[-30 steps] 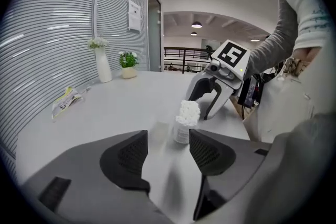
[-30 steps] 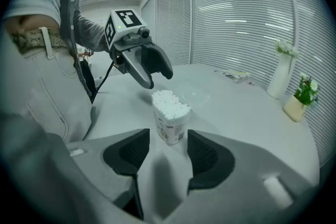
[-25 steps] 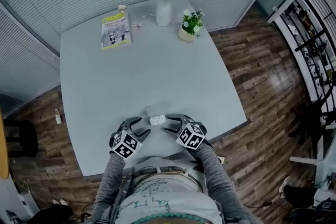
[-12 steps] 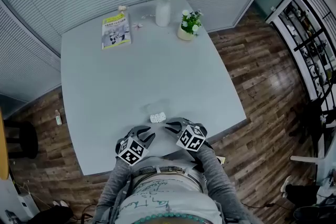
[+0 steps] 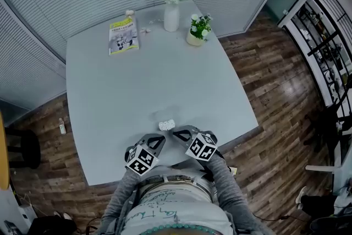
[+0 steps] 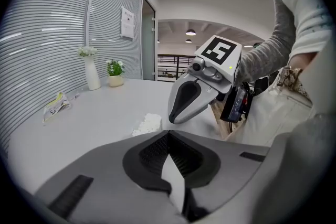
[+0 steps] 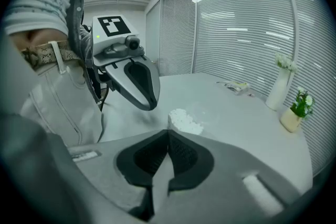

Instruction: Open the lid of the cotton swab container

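The cotton swab container [image 5: 166, 125] is a small clear box full of white swabs, low on the grey table [image 5: 137, 85] near its front edge. It also shows in the left gripper view [image 6: 148, 124] and the right gripper view [image 7: 185, 120]. Whether its lid is on I cannot tell. My left gripper [image 5: 158, 141] sits just below-left of it, apart from it. My right gripper [image 5: 176, 132] is just right of it, also apart. Both pairs of jaws have just been closing and are now shut with nothing between them [image 6: 168, 134] [image 7: 168, 132].
At the table's far side lie a yellow booklet [image 5: 123, 34], a white vase of flowers [image 5: 171, 14] and a small potted plant [image 5: 197, 31]. The table's front edge runs right under my hands. Blinds close off the far walls; wooden floor lies to the right.
Both grippers have drawn back from the container toward my body and risen a little. Their jaws went from wide open to shut. The container stays on the table.
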`<state>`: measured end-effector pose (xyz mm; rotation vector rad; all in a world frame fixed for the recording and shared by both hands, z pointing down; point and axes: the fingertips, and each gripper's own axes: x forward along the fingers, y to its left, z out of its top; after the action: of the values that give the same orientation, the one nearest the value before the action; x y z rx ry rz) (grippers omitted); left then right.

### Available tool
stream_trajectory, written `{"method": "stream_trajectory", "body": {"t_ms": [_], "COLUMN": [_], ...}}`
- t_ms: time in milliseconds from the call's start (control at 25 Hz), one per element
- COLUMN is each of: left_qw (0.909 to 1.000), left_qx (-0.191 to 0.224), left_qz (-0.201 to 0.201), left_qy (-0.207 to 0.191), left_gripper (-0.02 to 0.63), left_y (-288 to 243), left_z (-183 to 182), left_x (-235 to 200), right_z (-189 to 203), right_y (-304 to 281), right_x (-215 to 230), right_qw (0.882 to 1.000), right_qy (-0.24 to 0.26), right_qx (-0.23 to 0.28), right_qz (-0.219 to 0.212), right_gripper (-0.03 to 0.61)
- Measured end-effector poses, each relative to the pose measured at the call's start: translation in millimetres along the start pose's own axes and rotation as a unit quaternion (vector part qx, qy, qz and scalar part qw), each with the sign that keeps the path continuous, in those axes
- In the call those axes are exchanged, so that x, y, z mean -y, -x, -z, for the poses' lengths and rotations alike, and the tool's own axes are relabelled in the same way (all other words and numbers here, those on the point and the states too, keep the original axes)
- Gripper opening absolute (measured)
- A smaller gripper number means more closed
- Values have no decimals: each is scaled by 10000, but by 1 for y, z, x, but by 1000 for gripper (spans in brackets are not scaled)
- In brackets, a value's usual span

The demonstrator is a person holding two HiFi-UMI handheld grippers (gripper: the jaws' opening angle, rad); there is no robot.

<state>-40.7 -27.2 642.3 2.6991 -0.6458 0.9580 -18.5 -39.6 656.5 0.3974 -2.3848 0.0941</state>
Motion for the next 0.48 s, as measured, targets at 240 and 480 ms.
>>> {"method": "stream_trajectory", "body": {"t_ms": [240,480], "left_qw": [9994,9961], "left_qx": [240,699], "left_qz": [-194,-509], "left_qy": [-144,-170], "left_gripper": [-2,-2], "left_y": [9,30], "left_z": [-20,-51], "left_x": [-6,-16], "right_z": [-20,-49], "right_y": [11,28], "right_x": [7,14], "right_qw": [9994,9963], "right_qy": [4,47], "right_qx": [283,681], "right_qz": [218,530], "right_gripper": [2,2]}}
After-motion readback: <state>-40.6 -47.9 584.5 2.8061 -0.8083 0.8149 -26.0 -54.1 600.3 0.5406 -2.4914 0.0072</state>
